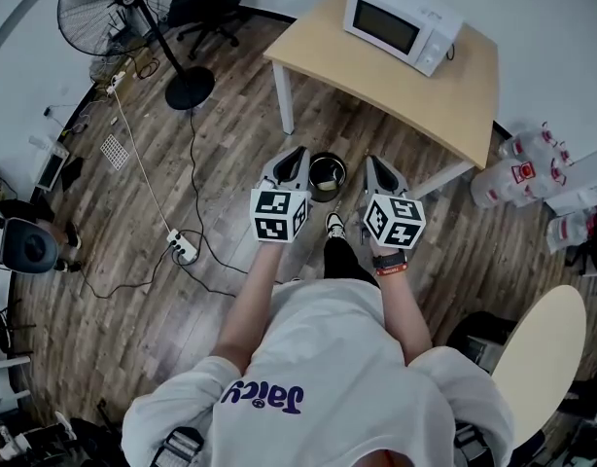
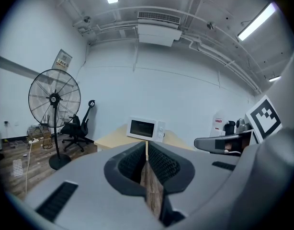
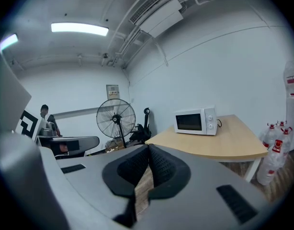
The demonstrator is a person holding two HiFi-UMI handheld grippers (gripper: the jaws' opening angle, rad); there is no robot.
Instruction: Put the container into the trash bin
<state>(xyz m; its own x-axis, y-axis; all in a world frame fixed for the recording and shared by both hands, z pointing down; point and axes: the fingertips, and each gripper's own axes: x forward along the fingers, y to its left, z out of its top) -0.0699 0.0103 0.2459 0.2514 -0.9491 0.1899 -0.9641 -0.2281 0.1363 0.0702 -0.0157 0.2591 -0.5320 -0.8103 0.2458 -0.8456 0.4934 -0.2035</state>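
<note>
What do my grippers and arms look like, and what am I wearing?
Both the left gripper and right gripper are grey shells with dark ribbed fingers. Each carries a white cube with black square markers. You wear a white short-sleeved shirt with dark lettering, plus a black watch and red band on the right wrist.

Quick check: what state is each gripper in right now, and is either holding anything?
Left gripper: closed, nothing between its jaws.
Right gripper: closed, nothing between its jaws.
</note>
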